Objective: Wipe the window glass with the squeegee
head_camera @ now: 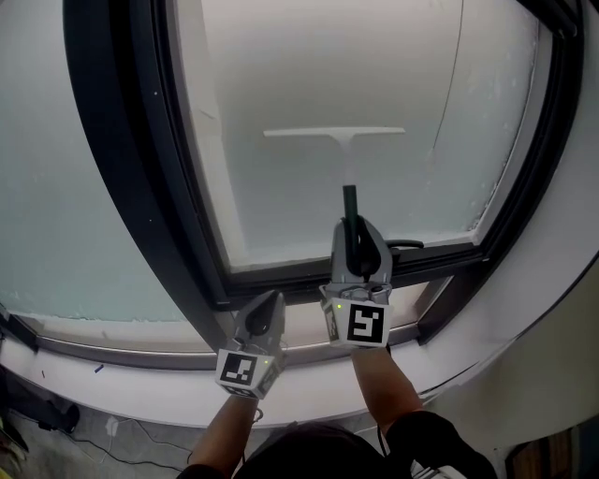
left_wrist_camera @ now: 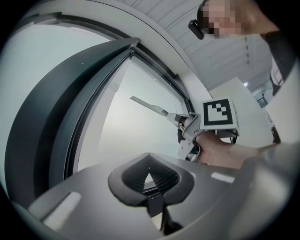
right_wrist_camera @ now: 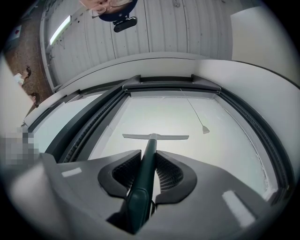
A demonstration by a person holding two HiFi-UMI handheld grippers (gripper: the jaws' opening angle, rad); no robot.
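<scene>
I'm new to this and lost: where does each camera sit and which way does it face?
Head view: on the person's head, looking steeply down at the window glass; both forearms, left gripper and right gripper show.
Left gripper view: rides the left gripper, facing along its shut, empty jaws; the person's right hand shows.
Right gripper view: rides the right gripper, facing up the glass along jaws shut on the squeegee; the person's head shows.
Shared: all three show squeegee and glass.
</scene>
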